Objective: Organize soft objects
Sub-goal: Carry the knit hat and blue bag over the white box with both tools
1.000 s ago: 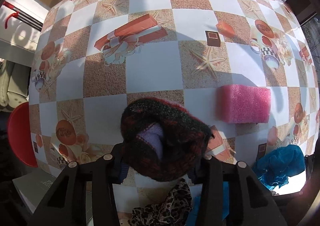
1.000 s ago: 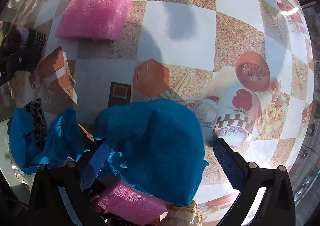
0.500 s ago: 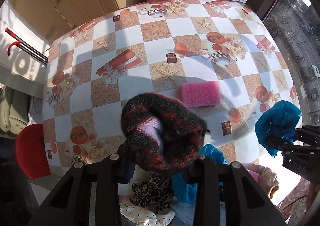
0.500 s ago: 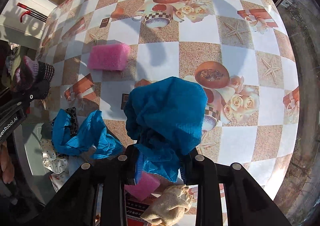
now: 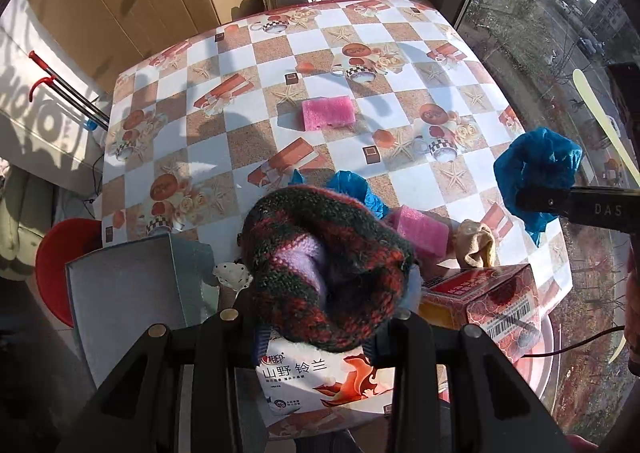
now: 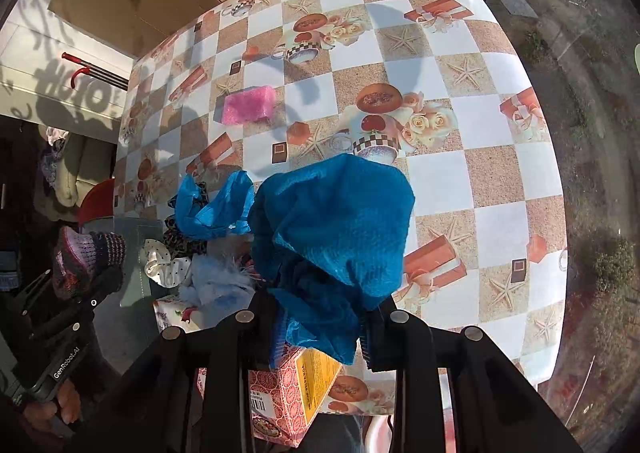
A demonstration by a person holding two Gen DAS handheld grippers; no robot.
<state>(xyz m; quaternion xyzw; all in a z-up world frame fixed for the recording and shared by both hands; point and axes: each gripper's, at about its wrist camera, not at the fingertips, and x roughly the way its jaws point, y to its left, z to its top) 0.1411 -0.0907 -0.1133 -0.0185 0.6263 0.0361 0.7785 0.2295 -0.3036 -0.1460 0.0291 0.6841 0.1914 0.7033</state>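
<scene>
My left gripper (image 5: 316, 329) is shut on a knitted red, green and purple woolly piece (image 5: 324, 273), held high above the table's near edge. It also shows in the right wrist view, gripper (image 6: 80, 277) and woolly piece (image 6: 86, 253) at the far left. My right gripper (image 6: 322, 337) is shut on a blue cloth (image 6: 336, 229), also lifted; in the left wrist view that gripper (image 5: 532, 201) and blue cloth (image 5: 538, 169) hang at the right. A pink sponge (image 5: 329, 113) lies mid-table, a second pink sponge (image 5: 420, 231) near the front.
At the table's near edge lie a crumpled blue sheet (image 6: 212, 205), a dotted white scrunchie (image 6: 164, 265), a leopard-print one (image 6: 182, 241) and a beige cloth (image 5: 478, 245). A grey tray (image 5: 128, 293), a printed white box (image 5: 320, 377) and a red patterned box (image 5: 496, 301) stand below. A red stool (image 5: 60, 253) is at the left.
Both grippers rose well above the checked tablecloth and drew back toward its near edge. The right gripper's jaws closed on the blue cloth and lifted it; the left kept its hold on the woolly piece.
</scene>
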